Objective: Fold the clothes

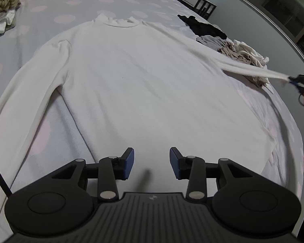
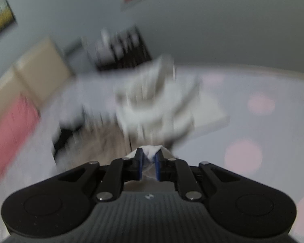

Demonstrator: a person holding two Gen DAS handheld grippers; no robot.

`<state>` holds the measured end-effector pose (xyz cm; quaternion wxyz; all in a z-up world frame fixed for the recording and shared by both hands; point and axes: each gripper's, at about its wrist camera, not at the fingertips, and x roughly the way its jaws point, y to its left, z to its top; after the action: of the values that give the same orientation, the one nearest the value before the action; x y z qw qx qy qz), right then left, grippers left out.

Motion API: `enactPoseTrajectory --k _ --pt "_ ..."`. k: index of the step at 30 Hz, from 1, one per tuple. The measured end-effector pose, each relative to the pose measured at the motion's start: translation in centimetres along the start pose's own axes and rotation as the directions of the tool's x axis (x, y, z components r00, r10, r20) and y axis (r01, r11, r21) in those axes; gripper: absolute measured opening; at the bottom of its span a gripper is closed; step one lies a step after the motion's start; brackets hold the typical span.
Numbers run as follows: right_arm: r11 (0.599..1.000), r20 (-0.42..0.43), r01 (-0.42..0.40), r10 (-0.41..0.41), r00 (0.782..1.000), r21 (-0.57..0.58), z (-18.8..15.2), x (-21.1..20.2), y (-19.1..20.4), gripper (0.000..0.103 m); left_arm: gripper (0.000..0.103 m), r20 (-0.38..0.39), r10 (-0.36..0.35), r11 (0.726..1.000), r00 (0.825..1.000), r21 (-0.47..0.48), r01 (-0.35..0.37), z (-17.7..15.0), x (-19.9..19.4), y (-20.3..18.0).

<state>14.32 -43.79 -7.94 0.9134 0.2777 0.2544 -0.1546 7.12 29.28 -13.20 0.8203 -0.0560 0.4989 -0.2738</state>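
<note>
While the white turtleneck sweater [image 1: 135,85] lies flat across the middle of the dotted bed [image 1: 56,2], the left gripper [image 1: 152,163] hovers spread and empty at lower centre. At far right, the right gripper [image 2: 149,163] pinches the sleeve cuff [image 2: 151,151] (its own view is badly smeared). A hard tug could slip the cuff free or drag the clothes pile [image 1: 239,54] beneath; the holding hand is cut off.
</note>
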Motion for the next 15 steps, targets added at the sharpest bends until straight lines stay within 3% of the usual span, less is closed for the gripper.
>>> enactPoseTrajectory --k 1,3,7,10,12,13,15 --pt "1.0 0.065 -0.012 0.011 0.998 0.016 0.8 -1.2 -0.2 0.013 0.036 -0.002 -0.003 1.0 1.0 -0.005 0.003 0.1 0.0 0.0" --pt "0.999 0.104 -0.024 0.019 0.994 0.046 1.6 -2.1 -1.1 0.013 0.036 -0.006 -0.01 1.0 1.0 -0.01 0.01 0.1 0.2 0.0" --pt "0.999 -0.016 0.045 -0.045 0.999 -0.008 0.1 0.1 -1.6 0.013 0.036 -0.015 -0.013 1.0 1.0 0.007 0.013 0.1 0.3 -0.3" --pt "0.987 -0.117 0.134 -0.143 0.983 -0.087 -1.5 2.6 -1.3 0.014 0.036 -0.025 -0.014 1.0 1.0 0.014 0.015 -0.2 0.4 -0.6" --pt "0.964 -0.191 0.227 -0.251 0.949 -0.137 -2.3 4.6 -1.2 0.02 0.036 -0.028 -0.014 1.0 0.999 0.019 0.015 -0.3 0.3 -0.7" --pt "0.941 -0.233 0.3 -0.33 0.915 -0.156 -2.8 5.3 -1.5 0.028 0.036 -0.028 -0.013 1.0 1.0 0.02 0.014 -0.4 0.3 -0.7" --pt "0.876 -0.288 0.444 -0.482 0.827 -0.19 -3.6 6.1 -2.1 0.034 0.036 -0.026 -0.012 1.0 1.0 0.017 0.013 -0.5 0.1 -0.7"
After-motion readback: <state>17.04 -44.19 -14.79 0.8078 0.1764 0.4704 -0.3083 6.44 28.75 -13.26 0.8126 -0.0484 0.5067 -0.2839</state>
